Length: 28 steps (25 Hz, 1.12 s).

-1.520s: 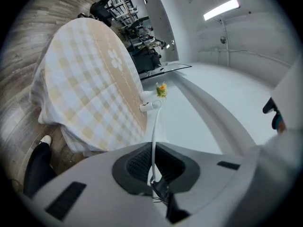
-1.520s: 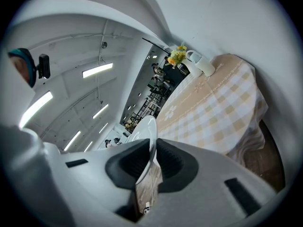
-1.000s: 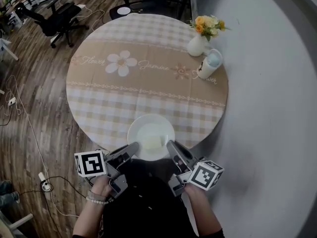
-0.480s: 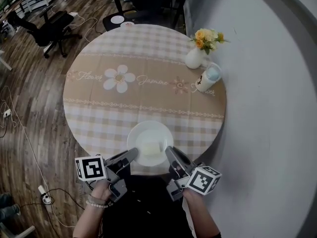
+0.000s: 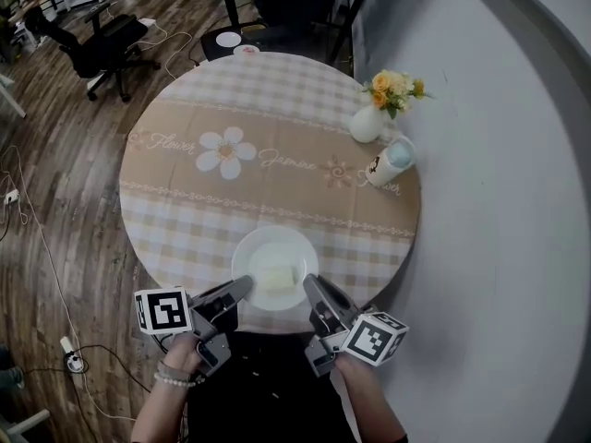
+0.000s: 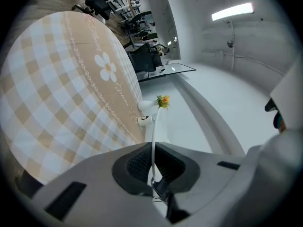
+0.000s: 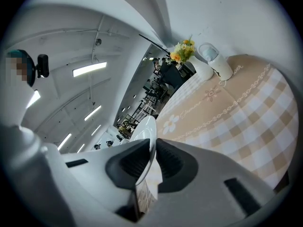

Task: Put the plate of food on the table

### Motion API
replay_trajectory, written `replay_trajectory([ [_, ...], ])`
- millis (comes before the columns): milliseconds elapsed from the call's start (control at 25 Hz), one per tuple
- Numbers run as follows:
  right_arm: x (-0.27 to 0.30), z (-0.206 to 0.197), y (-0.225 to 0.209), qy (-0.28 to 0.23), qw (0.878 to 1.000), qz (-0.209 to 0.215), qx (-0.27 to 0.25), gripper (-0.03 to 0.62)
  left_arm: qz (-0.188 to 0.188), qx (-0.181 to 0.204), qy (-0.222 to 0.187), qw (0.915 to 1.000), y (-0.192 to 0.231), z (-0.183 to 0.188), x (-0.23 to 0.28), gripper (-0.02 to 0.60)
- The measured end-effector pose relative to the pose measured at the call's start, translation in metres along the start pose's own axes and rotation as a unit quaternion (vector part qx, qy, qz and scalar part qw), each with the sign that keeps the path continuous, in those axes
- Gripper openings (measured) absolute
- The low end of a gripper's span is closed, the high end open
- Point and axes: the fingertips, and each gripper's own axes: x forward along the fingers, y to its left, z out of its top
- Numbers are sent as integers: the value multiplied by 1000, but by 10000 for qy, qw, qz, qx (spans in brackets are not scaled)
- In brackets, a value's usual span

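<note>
A white plate (image 5: 274,264) with a pale yellow piece of food (image 5: 275,277) is over the near edge of the round table (image 5: 185,210) with its beige checked cloth. My left gripper (image 5: 242,287) is shut on the plate's near-left rim, and my right gripper (image 5: 311,287) is shut on its near-right rim. In the left gripper view the plate's thin rim (image 6: 153,141) runs edge-on between the pads. The right gripper view shows the rim (image 7: 147,136) pinched the same way. Whether the plate rests on the cloth I cannot tell.
A white vase of yellow flowers (image 5: 376,109) and a white mug (image 5: 387,163) stand at the table's far right, close to the curved white wall (image 5: 499,210). Office chairs (image 5: 92,49) and cables lie on the wooden floor to the left and beyond.
The plate and both grippers have moved a little forward over the table's near edge. Both grips are unchanged.
</note>
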Motion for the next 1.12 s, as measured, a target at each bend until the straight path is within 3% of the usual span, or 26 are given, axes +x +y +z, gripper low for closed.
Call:
replay_trajectory([
  [120, 2, 6, -2, 83, 9999, 106, -57, 23, -3, -68, -127, 9999, -5, 0, 4, 6],
  [240, 1, 11, -4, 147, 9998, 149, -72, 23, 79, 817, -96, 9966, -1, 8, 7, 6],
  [280, 0, 13, -5, 170, 9997, 165, -83, 23, 170, 947, -85, 9953, 1, 8, 7, 6],
  [600, -1, 21, -15, 308, 9991, 249, -119, 23, 11, -158, -379, 9992, -8, -6, 22, 6],
  [1120, 2, 30, -27, 350, 9990, 270, -83, 23, 105, -175, -429, 9989, -4, -3, 36, 6],
])
